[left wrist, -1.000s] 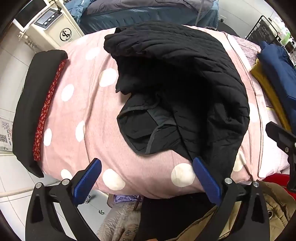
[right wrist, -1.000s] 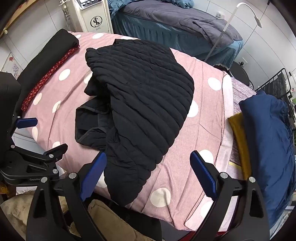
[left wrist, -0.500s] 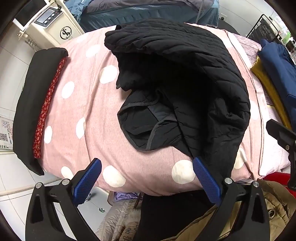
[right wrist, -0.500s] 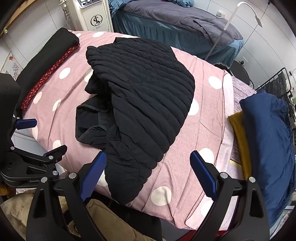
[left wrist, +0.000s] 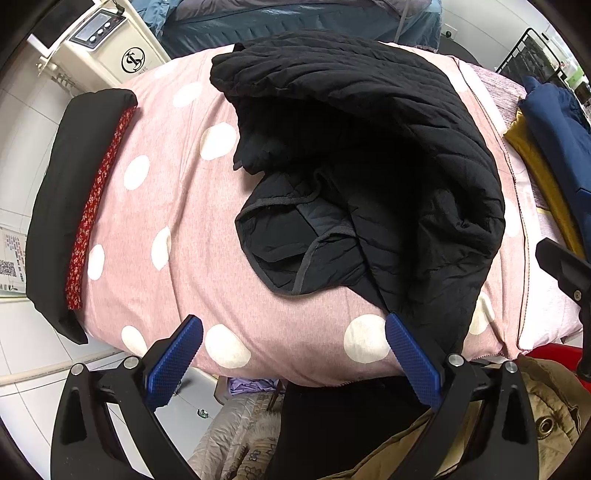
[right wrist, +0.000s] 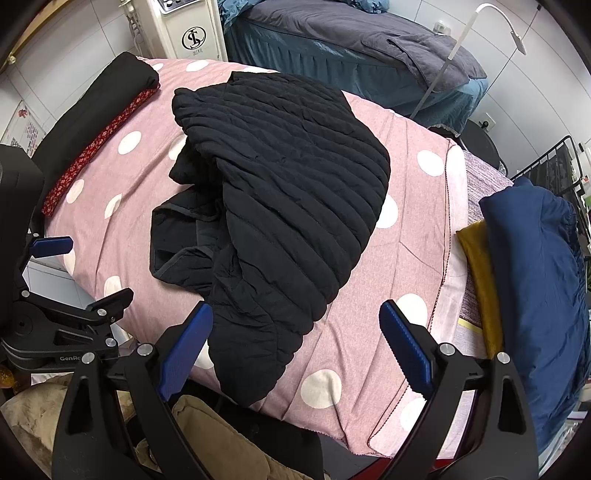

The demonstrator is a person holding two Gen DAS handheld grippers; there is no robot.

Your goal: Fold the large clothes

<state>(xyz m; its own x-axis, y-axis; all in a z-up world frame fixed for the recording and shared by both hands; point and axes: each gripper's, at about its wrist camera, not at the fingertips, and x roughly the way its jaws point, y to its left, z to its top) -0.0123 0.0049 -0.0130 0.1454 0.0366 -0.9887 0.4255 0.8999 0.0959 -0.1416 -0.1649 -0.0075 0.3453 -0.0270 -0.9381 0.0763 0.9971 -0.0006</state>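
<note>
A black quilted jacket lies crumpled on the pink polka-dot table cover, with its dark lining and grey-piped edge turned up at the left. One end droops over the near edge. My left gripper hovers open just in front of that near edge, nothing between its blue pads. My right gripper is open too, its left pad close to the drooping end. The left gripper also shows at the left of the right wrist view.
A folded black garment with a red floral strip lies along the left end. A navy garment on a mustard one sits at the right. A white machine and a bed stand behind. Tan clothing is below.
Both views have drifted slightly, with the jacket sitting a little farther from the grippers. Both grippers stay open and the jacket has not been touched.
</note>
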